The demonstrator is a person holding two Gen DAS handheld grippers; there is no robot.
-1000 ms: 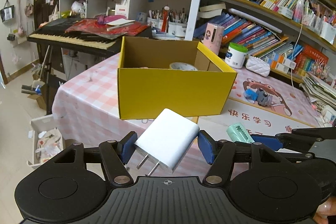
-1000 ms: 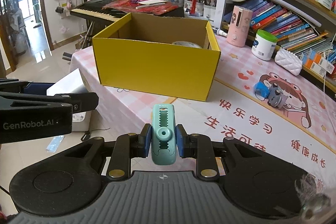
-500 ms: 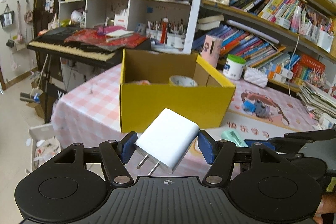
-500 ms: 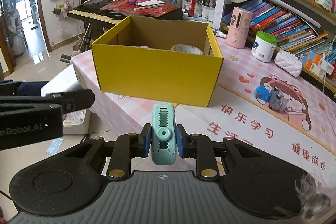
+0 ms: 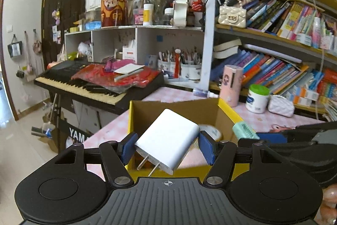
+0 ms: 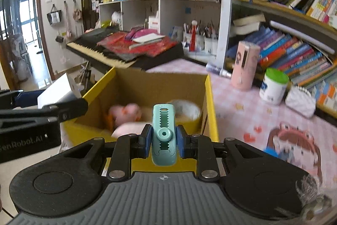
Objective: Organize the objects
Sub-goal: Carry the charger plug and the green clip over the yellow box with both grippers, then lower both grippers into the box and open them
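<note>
Left fingers (image 5: 166, 148): clamped on the white charger (image 5: 168, 140), pads on its two flat sides, prongs pointing back and down.
Right fingers (image 6: 163, 138): narrow, pinching the mint clip (image 6: 163, 136) across its hinge.
Handling: charger rigid, light, smooth-cased, likely to slip; clip hard and springy, best held at the pivot.
Yellow box (image 6: 210, 102): just beneath both, on the pink tabletop (image 6: 238, 107), holding a tape roll (image 6: 189, 111) and pink toy (image 6: 126, 113).
</note>
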